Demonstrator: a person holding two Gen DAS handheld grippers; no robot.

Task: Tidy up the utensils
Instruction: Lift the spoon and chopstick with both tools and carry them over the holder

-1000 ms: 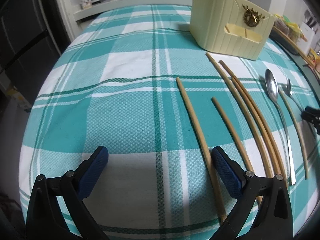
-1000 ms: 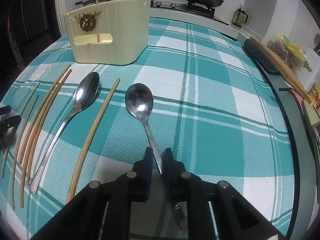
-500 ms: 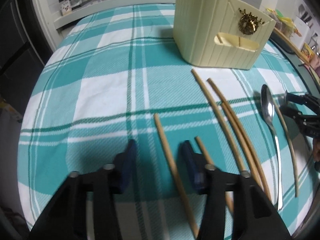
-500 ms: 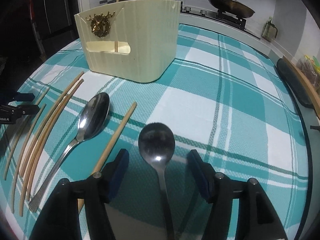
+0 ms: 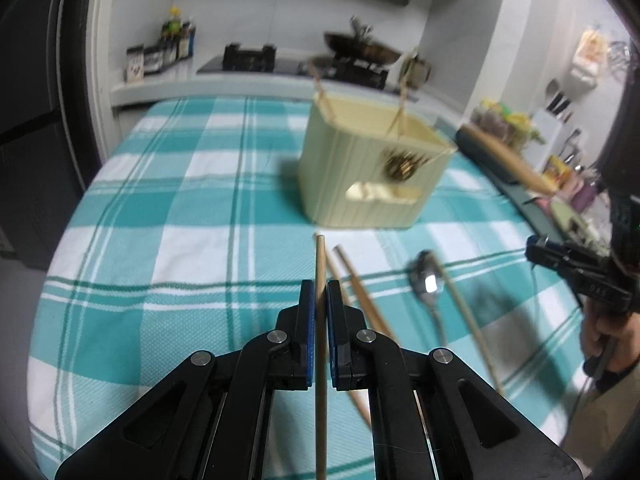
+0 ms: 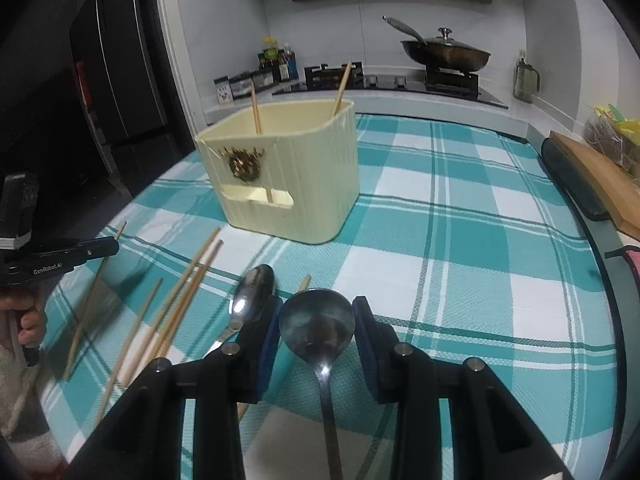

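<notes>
Left gripper (image 5: 321, 300) fingers clamped on chopstick (image 5: 320, 264), held near its mid-length, tip pointing to 12 o'clock, lifted off desk (image 5: 160, 208)

Right gripper (image 6: 316, 320) fingers apart; spoon (image 6: 317, 322) bowl sits between them, contact unclear

Cream holder (image 6: 288, 172) at 11 o'clock of right gripper, two sticks already standing in it

Loose chopsticks (image 6: 176, 300) and second spoon (image 6: 254, 288) lie at 9–10 o'clock

Chopstick likely light, stiff, rolls easily: pinch mid-shaft. Spoon likely slick, heavier: take at handle neck, not bowl
</notes>
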